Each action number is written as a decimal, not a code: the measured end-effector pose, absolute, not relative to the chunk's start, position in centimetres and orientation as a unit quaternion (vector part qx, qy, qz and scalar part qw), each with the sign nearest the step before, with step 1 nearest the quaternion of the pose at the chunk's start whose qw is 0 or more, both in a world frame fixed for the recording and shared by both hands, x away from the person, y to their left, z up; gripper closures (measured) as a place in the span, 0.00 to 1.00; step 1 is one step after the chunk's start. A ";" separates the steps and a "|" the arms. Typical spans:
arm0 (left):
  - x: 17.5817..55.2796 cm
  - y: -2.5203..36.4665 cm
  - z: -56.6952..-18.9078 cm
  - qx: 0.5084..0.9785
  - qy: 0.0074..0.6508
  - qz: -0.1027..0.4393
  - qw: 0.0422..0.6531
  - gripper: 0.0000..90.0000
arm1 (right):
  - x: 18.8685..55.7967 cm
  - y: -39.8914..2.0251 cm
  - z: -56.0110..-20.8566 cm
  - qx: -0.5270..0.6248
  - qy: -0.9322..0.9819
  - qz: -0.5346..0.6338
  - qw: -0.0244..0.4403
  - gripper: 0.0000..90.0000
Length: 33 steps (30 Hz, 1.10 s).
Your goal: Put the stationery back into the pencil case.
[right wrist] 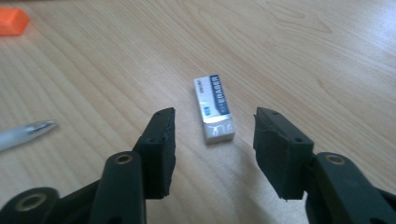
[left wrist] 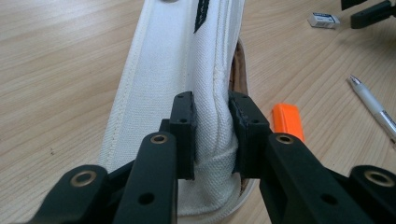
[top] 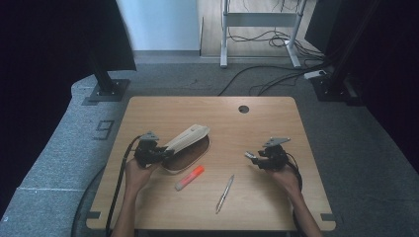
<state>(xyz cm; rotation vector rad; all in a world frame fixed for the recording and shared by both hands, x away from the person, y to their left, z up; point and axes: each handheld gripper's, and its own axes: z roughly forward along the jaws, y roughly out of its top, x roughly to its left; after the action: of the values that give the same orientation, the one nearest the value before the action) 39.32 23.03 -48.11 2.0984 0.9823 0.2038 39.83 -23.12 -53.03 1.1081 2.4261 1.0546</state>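
A cream canvas pencil case (top: 187, 138) lies left of the table's middle, its upper side raised off its brown inside. My left gripper (top: 165, 152) is shut on that raised canvas edge; in the left gripper view the gripper (left wrist: 212, 135) pinches a fold of the pencil case (left wrist: 159, 70) between its jaws. A small white eraser (right wrist: 214, 108) with a blue label lies flat on the table, its near end between the open jaws of my right gripper (right wrist: 215, 117). In the high view the eraser (top: 250, 155) sits just at the tips of the right gripper (top: 257, 158).
An orange highlighter (top: 189, 178) lies in front of the pencil case, and a silver pen (top: 225, 193) lies to its right, nearer the front edge. A round cable hole (top: 243, 109) sits near the wooden table's (top: 276, 207) far edge. Stands and cables occupy the floor beyond.
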 end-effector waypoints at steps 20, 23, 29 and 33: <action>39.3 22.9 -48.2 0.832 0.385 0.077 0.392 0.81 | 41.6 -22.1 -54.1 0.374 0.849 0.349 0.134 0.76; 39.3 22.9 -48.2 0.831 0.386 0.077 0.393 0.81 | 41.5 -22.1 -54.1 0.375 0.849 0.348 0.133 0.79; 39.3 22.9 -48.2 0.832 0.385 0.078 0.393 0.81 | 41.4 -22.2 -54.1 0.384 0.845 0.348 0.135 0.80; 39.2 22.9 -48.3 0.832 0.384 0.079 0.394 0.81 | 41.3 -22.4 -53.6 0.389 0.838 0.360 0.129 0.80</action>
<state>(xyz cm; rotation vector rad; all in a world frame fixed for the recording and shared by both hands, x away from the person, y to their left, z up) 39.25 22.92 -48.30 2.1099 0.9734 0.1998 41.26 -22.45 -53.64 1.1303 2.4360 1.0466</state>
